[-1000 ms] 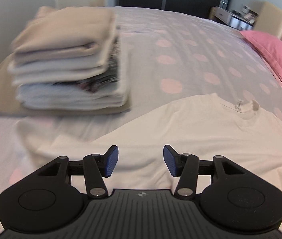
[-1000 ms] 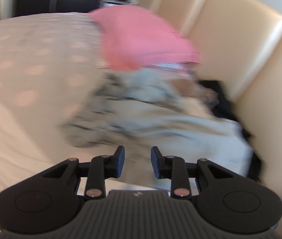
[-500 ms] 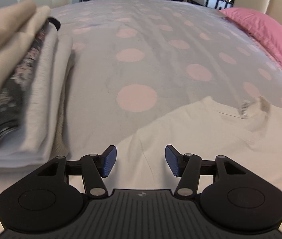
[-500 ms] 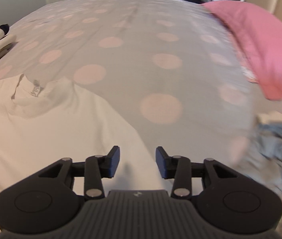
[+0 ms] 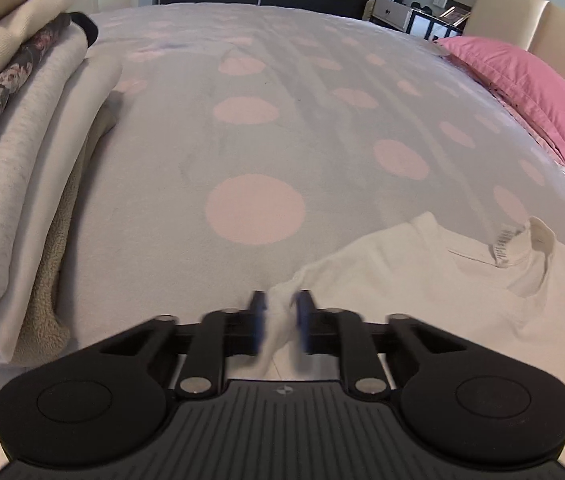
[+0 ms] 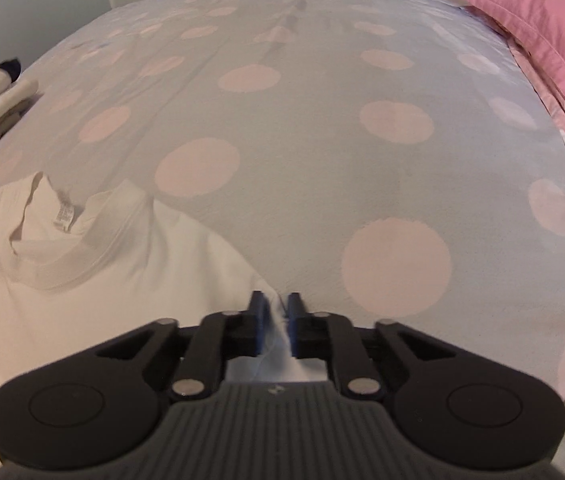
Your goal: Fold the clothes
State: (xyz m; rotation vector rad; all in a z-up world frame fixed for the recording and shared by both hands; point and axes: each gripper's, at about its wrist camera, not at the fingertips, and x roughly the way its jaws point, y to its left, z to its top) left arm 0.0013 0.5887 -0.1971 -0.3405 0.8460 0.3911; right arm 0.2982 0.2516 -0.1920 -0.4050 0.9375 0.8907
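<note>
White T-shirt (image 5: 422,288) lies flat on the bed (image 5: 282,128), neck opening facing up, care label (image 5: 503,245) showing inside the collar (image 6: 62,264). Bedspread is pale grey with large pink dots. Left tool (image 5: 280,320): blue pads nearly together, a fold of the shirt's left sleeve edge pinched between them; fingers are motion-blurred in the left wrist view, so the exact gap is hard to read, but cloth clearly runs up between the pads. Right tool (image 6: 275,326): pads closed down to a narrow slit, white fabric from the shirt's right shoulder or sleeve edge gripped between them, the cloth drawn into a small ridge at the tips. Both grips sit at the outer edges of the garment, one on either side of the collar; the collar lies between the two tools and somewhat ahead of them. Stack of folded clothes (image 5: 14,128) sits on the bed to the left of the shirt, near but not touching it: beige pieces on top, a dark floral-print piece below them, then grey and white layers, with a beige textured layer at the bottom. The same stack shows at the far left margin of the right wrist view. Pink pillow (image 6: 542,32) lies along the right side of the bed, against a cream padded headboard (image 5: 538,28), well apart from the shirt.
</note>
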